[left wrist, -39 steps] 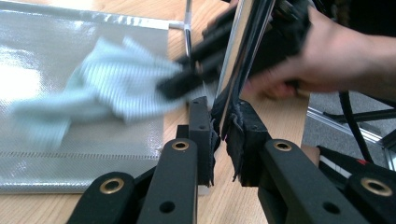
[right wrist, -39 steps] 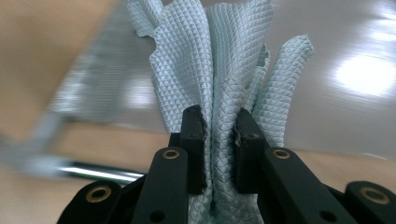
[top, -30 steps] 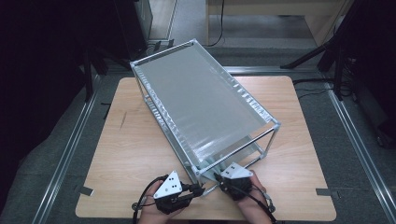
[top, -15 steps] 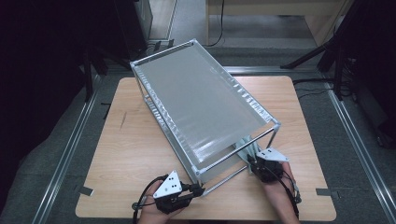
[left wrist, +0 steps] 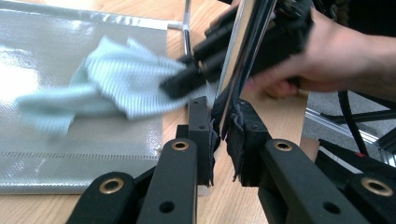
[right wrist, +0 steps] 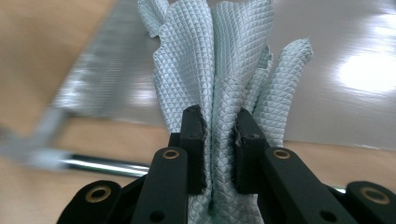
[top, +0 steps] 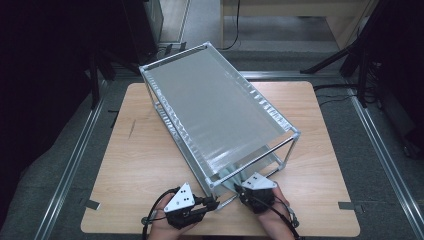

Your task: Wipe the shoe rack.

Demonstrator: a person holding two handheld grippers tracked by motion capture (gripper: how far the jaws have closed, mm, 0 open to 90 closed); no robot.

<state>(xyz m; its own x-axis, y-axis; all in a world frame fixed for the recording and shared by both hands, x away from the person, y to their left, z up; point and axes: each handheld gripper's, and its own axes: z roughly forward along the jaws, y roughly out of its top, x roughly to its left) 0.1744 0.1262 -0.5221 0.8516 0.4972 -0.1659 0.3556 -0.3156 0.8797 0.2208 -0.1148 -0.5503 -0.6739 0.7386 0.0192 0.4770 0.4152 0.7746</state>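
Wiping the rack's lower shelf

My left gripper (left wrist: 219, 133) clamps the rack's post (left wrist: 243, 51) at lower centre; my right gripper (right wrist: 219, 126) pinches the cloth (right wrist: 224, 60).

Light wooden worktop (top: 150, 150) with rounded corners, standing on a grey floor (top: 380, 190). Metal rails (top: 75, 160) run along the floor on both sides of the worktop; another rail crosses behind it. Short strips of dark tape (top: 92, 204) sit at the near corners. Left side of the room is dark. Black stand legs (top: 340, 57) and cables (top: 345, 92) at far right. Pale wooden furniture (top: 295, 20) at the back.
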